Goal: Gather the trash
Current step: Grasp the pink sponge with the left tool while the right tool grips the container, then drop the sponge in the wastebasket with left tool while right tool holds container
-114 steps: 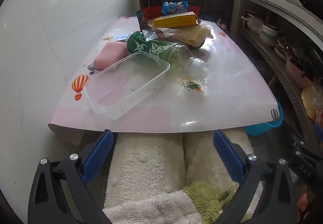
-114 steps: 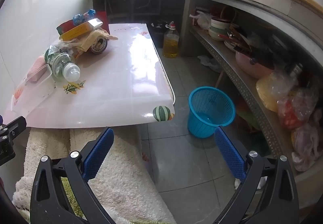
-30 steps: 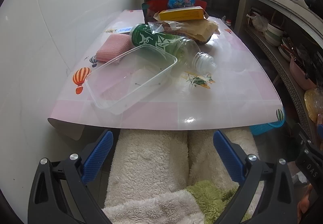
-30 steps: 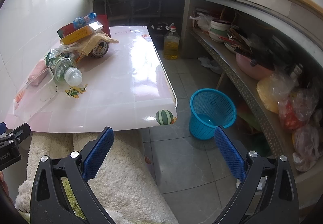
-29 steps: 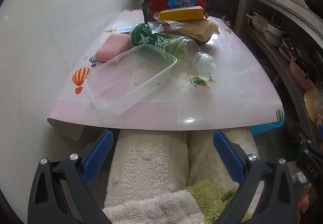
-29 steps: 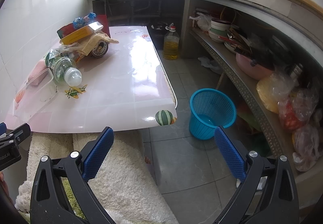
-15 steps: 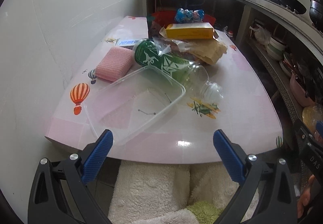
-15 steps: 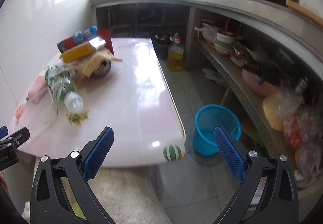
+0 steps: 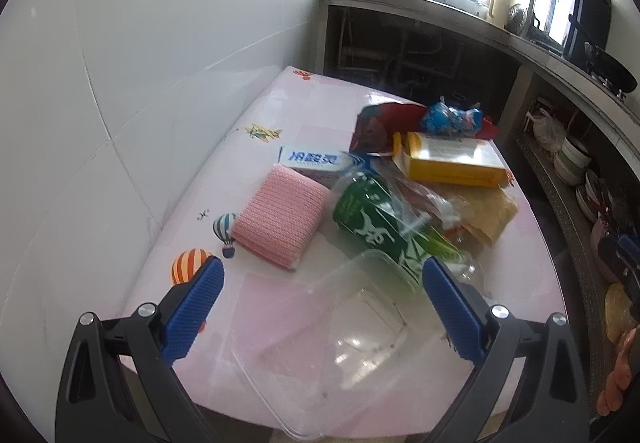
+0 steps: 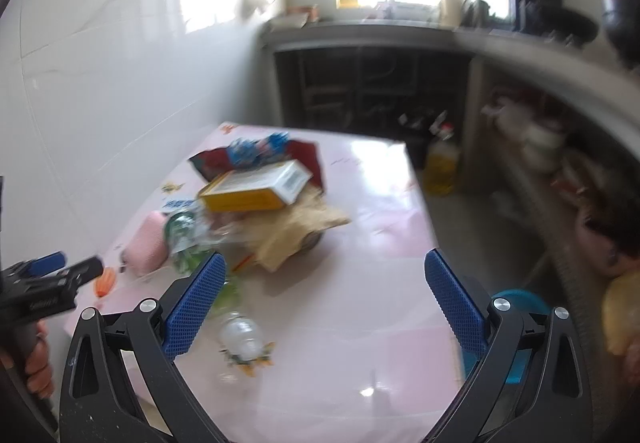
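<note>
Left wrist view: your left gripper (image 9: 320, 297), jaws spread, frames a clear tray (image 9: 340, 339). Right wrist view alone shows the blue basket (image 10: 516, 307); your right gripper (image 10: 324, 297) is likewise spread, empty.

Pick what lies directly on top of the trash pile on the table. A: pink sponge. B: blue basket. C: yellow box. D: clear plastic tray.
C: the yellow box rests on the crumpled brown paper and wrappers, while the pink sponge and clear plastic tray lie on the table.
</note>
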{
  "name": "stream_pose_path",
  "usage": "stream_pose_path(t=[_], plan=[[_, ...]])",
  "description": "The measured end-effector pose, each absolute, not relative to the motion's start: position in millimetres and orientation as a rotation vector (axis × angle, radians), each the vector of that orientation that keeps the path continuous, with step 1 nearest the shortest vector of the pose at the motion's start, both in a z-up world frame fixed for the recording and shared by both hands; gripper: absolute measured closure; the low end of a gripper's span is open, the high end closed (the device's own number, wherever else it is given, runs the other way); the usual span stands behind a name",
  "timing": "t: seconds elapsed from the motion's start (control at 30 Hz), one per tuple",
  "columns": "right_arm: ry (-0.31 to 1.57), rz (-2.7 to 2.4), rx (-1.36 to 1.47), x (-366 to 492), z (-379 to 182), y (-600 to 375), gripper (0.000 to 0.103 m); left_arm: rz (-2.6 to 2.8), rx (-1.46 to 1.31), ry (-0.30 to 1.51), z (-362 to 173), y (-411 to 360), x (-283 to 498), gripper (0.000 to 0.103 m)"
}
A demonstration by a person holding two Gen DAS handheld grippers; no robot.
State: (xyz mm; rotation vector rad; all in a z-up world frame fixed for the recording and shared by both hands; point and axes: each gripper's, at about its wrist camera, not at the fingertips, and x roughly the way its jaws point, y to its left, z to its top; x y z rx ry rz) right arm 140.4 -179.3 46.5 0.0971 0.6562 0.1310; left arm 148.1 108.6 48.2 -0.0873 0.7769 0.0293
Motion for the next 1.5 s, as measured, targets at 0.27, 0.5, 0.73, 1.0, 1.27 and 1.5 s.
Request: stream_pose_path(t=[0.27, 0.5, 0.73, 1.0, 1.27, 1.5], plan=[[0.833, 0.247, 0.057, 166.8, 18.8, -150.7, 0.008, -0.057, -0.052, 0.841, 24.6, 153.1, 220.5, 0.006], [0.919, 0.354, 0.087, 175.3, 14.0, -143.9, 0.009, -0.153, 0.098, 1.004, -18.5, 141.7, 271.5, 0.006], [1.077, 0.629, 0.29, 166.2, 2.5, -119.6, 0.011, -0.19, 0.164, 1.068, -44.8, 139.7, 294.1, 0.006], [1.245, 0.601, 0.362, 165.5, -25.9, -68.5, 0.026, -0.209, 0.156, 1.14, -73.3, 149.7, 303.1, 0.019], [1.299, 0.544, 0.441, 172.0, -44.5, -44.5, 0.027, -0.131, 0.064, 1.124, -70.1, 172.6, 275.4, 0.022], [1.275, 0.482, 0.303, 181.1, -49.6, -17.1, 0.055, -0.042, -0.024, 1.096, -66.8, 181.2, 233.0, 0.022]])
